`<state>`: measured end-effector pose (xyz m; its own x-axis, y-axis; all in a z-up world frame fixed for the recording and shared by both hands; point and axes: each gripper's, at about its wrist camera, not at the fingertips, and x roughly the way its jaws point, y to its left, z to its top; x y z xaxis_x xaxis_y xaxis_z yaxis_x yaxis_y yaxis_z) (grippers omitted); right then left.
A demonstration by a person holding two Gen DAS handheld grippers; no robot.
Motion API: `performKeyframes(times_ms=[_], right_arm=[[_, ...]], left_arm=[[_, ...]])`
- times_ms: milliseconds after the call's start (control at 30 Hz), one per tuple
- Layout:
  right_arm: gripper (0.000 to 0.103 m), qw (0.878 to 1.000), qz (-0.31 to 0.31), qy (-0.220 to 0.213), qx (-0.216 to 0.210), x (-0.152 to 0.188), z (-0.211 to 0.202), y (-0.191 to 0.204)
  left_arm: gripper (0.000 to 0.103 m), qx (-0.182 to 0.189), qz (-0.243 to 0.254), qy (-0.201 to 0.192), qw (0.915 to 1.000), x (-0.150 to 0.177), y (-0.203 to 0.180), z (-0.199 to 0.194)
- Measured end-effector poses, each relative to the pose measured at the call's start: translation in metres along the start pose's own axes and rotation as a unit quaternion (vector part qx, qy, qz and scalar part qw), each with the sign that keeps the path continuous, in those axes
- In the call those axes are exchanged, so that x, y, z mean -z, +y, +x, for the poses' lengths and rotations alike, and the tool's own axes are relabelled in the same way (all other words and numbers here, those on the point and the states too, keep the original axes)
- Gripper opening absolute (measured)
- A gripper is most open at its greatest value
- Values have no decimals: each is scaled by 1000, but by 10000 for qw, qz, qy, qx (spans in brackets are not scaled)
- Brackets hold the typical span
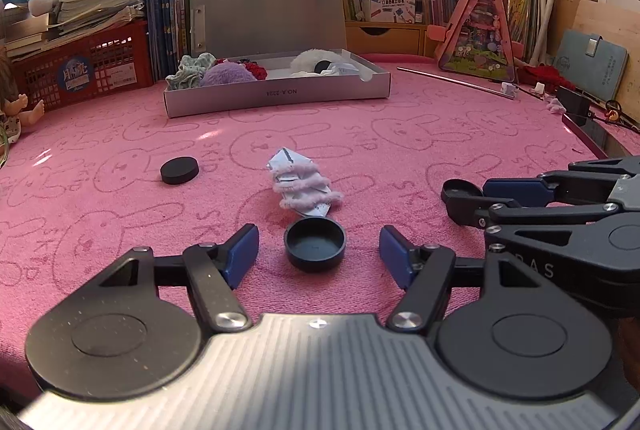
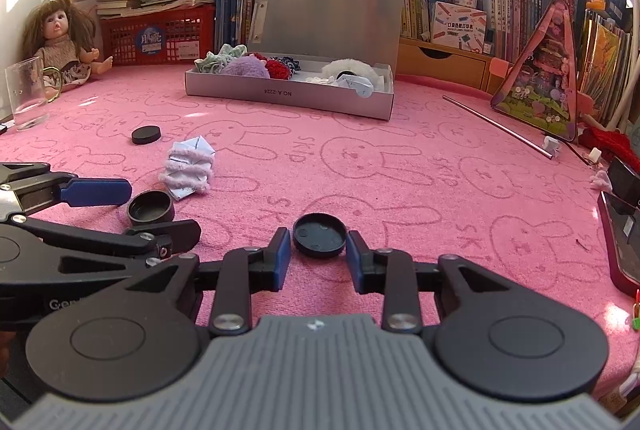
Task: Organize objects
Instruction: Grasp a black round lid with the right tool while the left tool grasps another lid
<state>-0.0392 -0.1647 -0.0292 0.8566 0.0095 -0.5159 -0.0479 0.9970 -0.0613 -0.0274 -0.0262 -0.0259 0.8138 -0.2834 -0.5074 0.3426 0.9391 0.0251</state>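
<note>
Two black round caps sit open side up on the pink rabbit-print towel covering the counter (image 2: 400,165). The deeper cap (image 1: 315,245) lies between the blue pads of the left gripper (image 1: 319,256), jaws wide apart, neither pad touching it; same cap in the right view (image 2: 151,207), just beside the left gripper's blue finger (image 2: 96,191). The shallow cap (image 2: 320,234) sits between the pads of the right gripper (image 2: 318,250), jaws apart but narrower, pads close to its rim; contact not resolvable. In the left view the shallow cap (image 1: 460,189) shows at the tip of the right gripper (image 1: 480,197), which comes in from the right edge. Just behind the deeper cap: a folded white card wrapped in fuzzy lilac cord (image 1: 303,185), touching or almost touching the cap's far rim. Farther left, apart from the rest, a closed black puck-shaped lid (image 1: 179,169) lies flat. At the back of the towel, an open grey cardboard box (image 1: 276,95), lid standing upright, holds scrunchies, a purple fuzzy piece, a white fuzzy piece and a black disc. Around the edges: red basket (image 1: 88,69) with stacked books, doll (image 2: 64,41), clear glass (image 2: 26,93), thin metal rod (image 2: 496,127), triangular pink case (image 2: 540,69), bookshelf with plush toys on top.
</note>
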Motion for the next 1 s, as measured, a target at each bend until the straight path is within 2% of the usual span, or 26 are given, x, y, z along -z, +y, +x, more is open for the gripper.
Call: performKeyframes(times_ms=[67,133,233,333,367,433,867,967,1000], right_arm=[[41,10000,-45,-11,-6,-2,2,0],[54,10000,-50,-38,29,-3,5,-1],[56,10000,34,-69,18,-3,9,-4],[55,9999,91,-89,-25,-3,10,-5],[45,9999,90,-90,-52,-2,10,-4],[38,9998,125,-88,-134,-2,8,-5],[37,9997,251,-49,20,6,-7,0],[37,9997,237,-24,7,5,-6,2],[37,9998,185,-24,17,5,-6,4]], left_arm=[[71,20,-37,1,10000,0,2,-1],[71,-3,-33,-3,10000,0,2,0],[71,-18,-20,-13,10000,0,1,0],[71,-26,-20,-21,10000,0,0,0],[71,-25,-17,-22,10000,0,1,0],[71,-27,-16,-22,10000,0,1,0],[69,-121,-115,-55,9998,0,-2,0],[58,-80,-102,-73,9999,0,-3,0],[50,-17,-75,-95,9999,1,-5,-2]])
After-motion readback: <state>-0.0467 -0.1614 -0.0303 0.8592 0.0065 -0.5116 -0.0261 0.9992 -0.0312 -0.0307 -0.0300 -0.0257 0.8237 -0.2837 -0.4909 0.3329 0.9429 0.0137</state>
